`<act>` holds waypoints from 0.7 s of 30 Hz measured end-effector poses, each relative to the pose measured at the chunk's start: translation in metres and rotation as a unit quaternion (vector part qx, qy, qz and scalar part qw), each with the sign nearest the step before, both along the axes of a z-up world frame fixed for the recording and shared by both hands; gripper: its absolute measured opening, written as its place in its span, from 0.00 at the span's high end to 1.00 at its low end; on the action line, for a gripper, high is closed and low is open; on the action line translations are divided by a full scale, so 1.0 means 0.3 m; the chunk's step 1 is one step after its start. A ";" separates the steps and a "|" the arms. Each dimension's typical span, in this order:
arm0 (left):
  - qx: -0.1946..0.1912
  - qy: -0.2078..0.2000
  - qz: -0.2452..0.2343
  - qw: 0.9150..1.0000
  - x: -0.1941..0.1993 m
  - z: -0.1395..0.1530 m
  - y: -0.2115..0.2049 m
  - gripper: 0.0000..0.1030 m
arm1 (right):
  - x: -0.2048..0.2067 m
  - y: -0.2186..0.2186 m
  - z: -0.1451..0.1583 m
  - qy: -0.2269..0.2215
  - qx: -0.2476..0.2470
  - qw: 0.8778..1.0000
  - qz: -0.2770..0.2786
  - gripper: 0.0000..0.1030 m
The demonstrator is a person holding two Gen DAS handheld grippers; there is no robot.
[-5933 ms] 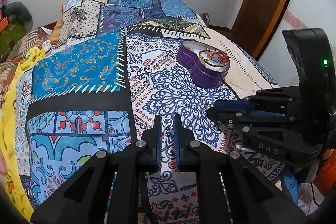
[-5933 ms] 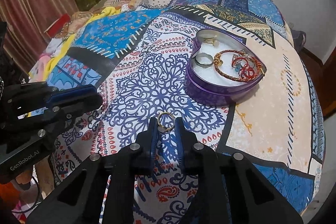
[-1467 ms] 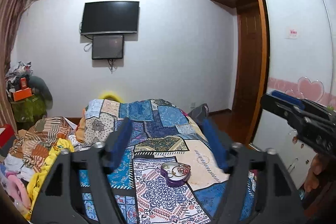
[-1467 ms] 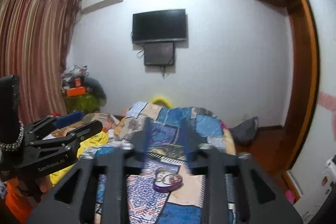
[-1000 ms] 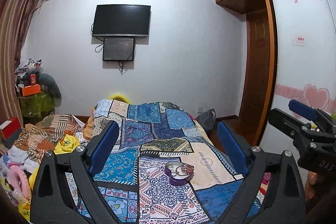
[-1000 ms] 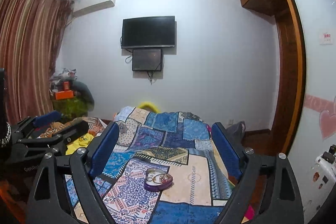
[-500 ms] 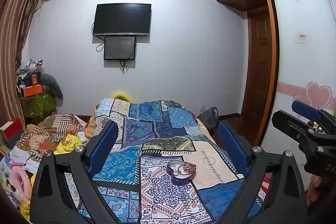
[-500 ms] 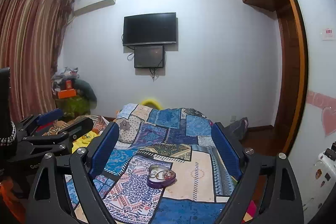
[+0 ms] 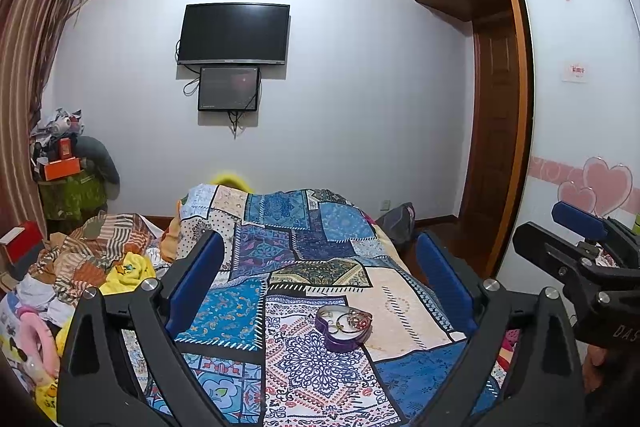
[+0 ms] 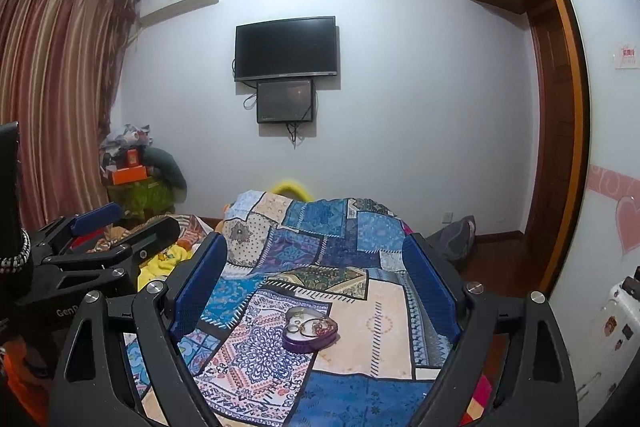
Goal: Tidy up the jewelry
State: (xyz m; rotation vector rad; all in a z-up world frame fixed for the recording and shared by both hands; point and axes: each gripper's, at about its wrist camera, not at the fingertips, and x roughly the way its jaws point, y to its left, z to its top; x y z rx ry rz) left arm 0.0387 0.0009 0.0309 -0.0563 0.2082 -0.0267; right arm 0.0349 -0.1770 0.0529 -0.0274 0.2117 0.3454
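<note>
Patchwork bedspread (image 9: 320,251) carries a purple heart tin (image 9: 343,326) holding bangles and rings; both grippers' jaws gape empty.

Heart-shaped tin (image 9: 344,327) sits on the bedspread (image 9: 280,255) near the foot of the bed, w/ rings and bangles (image 9: 347,319) inside. TV (image 9: 234,34) on the far wall behind the bed – smaller screen (image 9: 229,89) just below it. Clothes pile (image 9: 88,263) left of bed; door (image 9: 494,155) to the right.
</note>
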 end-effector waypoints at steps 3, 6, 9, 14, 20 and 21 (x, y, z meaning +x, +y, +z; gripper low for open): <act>0.000 0.001 0.001 1.000 0.002 0.001 0.003 0.05 | 0.001 -0.001 0.000 0.003 0.000 1.000 -0.001 0.15; -0.001 0.002 0.005 1.000 0.003 0.000 0.006 0.05 | 0.003 -0.005 0.000 0.006 0.002 1.000 -0.001 0.15; -0.002 0.002 0.005 1.000 0.005 -0.004 0.008 0.05 | 0.003 -0.006 0.001 0.008 0.001 1.000 -0.001 0.15; -0.003 0.005 0.004 1.000 0.007 -0.004 0.009 0.05 | 0.006 -0.005 0.001 0.011 0.001 1.000 -0.001 0.15; -0.002 0.002 -0.001 1.000 0.000 -0.005 0.006 0.05 | 0.011 -0.005 -0.002 0.014 0.000 1.000 0.000 0.15; -0.002 0.001 -0.001 1.000 -0.001 -0.004 0.006 0.05 | 0.011 -0.005 -0.001 0.014 0.000 1.000 0.000 0.15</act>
